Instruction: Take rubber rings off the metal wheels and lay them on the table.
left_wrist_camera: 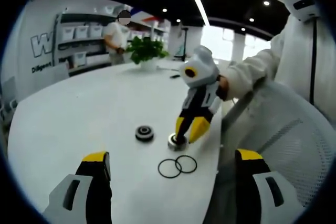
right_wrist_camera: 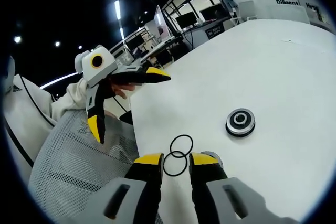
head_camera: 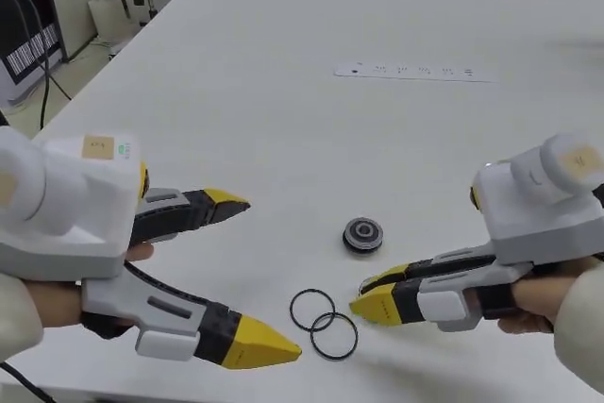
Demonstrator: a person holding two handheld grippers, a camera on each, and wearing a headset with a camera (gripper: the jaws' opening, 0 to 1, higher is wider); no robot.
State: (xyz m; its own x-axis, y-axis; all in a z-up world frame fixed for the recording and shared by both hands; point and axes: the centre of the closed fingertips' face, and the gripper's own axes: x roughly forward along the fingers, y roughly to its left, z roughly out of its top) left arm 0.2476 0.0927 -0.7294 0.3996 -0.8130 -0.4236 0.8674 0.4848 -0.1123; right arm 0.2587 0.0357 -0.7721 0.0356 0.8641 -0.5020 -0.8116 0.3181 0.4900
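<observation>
A metal wheel [head_camera: 362,234] with a dark band round its rim is seen lying flat on the white table [head_camera: 283,120]. Just on the near side of the metal wheel, toward the person, two loose rubber rings [head_camera: 332,314] are laid flat on the table, overlapped so that one crosses the other. The right tongs [head_camera: 377,294] are held low at the near right of the metal wheel, just beside the rubber rings, with the yellow tips drawn close and only a narrow gap left between them. In the left gripper view a second wheel [left_wrist_camera: 176,141] is seen under those tips, near the metal wheel and touched by one dark tip; whether it is pinched by both jaws cannot be told. The left tongs [head_camera: 250,276] are held well to the left of the metal wheel, spread wide, with nothing between the jaws and the tips kept apart from the rubber rings. A white socket strip [head_camera: 415,71] is seen on the table well beyond the metal wheel. In the left gripper view a potted plant [left_wrist_camera: 147,51] is seen standing on the table far behind the metal wheel
</observation>
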